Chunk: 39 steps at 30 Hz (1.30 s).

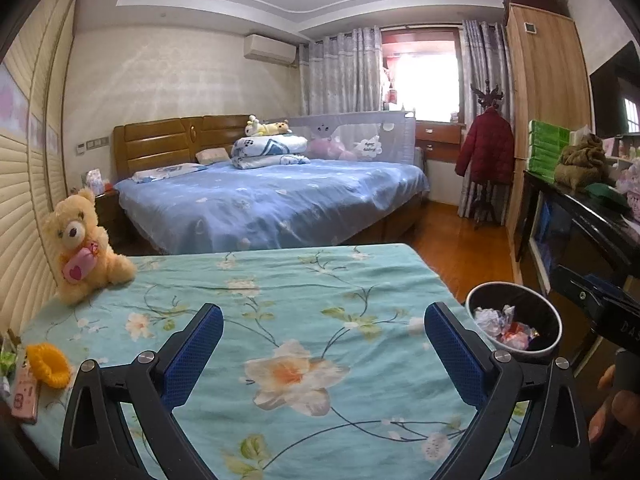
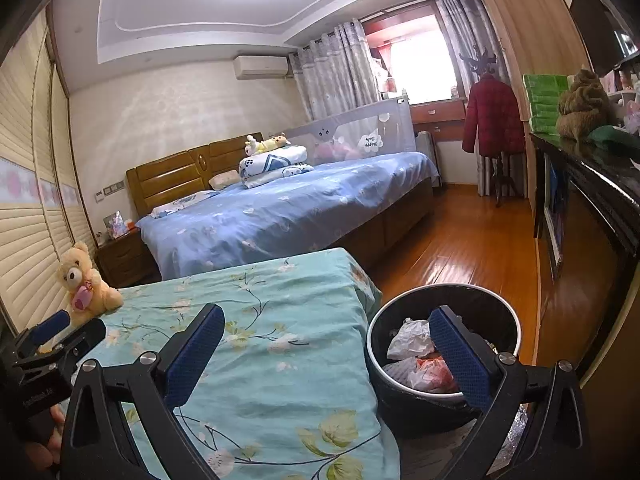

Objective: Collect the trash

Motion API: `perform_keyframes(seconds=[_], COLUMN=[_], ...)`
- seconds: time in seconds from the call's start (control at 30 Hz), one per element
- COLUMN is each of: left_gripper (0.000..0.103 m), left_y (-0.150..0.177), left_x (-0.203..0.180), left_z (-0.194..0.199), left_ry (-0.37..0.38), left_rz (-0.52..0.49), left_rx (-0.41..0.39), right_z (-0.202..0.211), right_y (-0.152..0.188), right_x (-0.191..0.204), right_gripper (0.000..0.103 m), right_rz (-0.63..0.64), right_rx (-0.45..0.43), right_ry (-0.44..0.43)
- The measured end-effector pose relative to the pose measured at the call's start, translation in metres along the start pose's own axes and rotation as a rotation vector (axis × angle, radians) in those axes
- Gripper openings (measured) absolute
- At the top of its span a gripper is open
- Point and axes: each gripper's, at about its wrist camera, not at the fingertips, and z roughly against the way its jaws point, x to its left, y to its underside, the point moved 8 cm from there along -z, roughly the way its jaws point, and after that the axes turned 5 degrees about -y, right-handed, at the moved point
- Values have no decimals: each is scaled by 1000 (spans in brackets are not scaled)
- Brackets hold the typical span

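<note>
Both grippers, left (image 1: pixel 324 354) and right (image 2: pixel 326 356), are spread wide and empty. Trash (image 2: pixel 416 362) is already in the bin (image 2: pixel 376 376); none is seen on the cloth (image 1: pixel 280 292).

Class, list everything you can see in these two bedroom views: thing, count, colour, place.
Round black trash bin: one, black, on the floor right of the near bed, crumpled trash inside.
Floral turquoise bedsheet: one, turquoise, near bed.
Plush teddy bear: one, tan, near bed's left edge.
Yellow knitted ring: one, yellow, near bed's left corner.
Blue-sheeted bed: one, blue, behind.
Red padded jacket: one, red, coat stand.
Left gripper: blue fingers open, empty.
Right gripper: blue fingers open, empty.
</note>
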Motion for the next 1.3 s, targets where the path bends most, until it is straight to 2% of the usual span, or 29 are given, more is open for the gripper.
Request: perform_keyframes(seconds=[0.43, 1.3], left_gripper=[102, 102], left_y=[-8, -1], left_x=[9, 11], left_z=[-4, -14], left_ry=[-11, -15], left_rz=[26, 16], left_rx=[-11, -14], right_z=[-2, -3], right_y=[4, 1], right_x=[7, 14], right_gripper=[103, 103], right_rz=[31, 46], right_rx=[9, 2], right_ry=[1, -19])
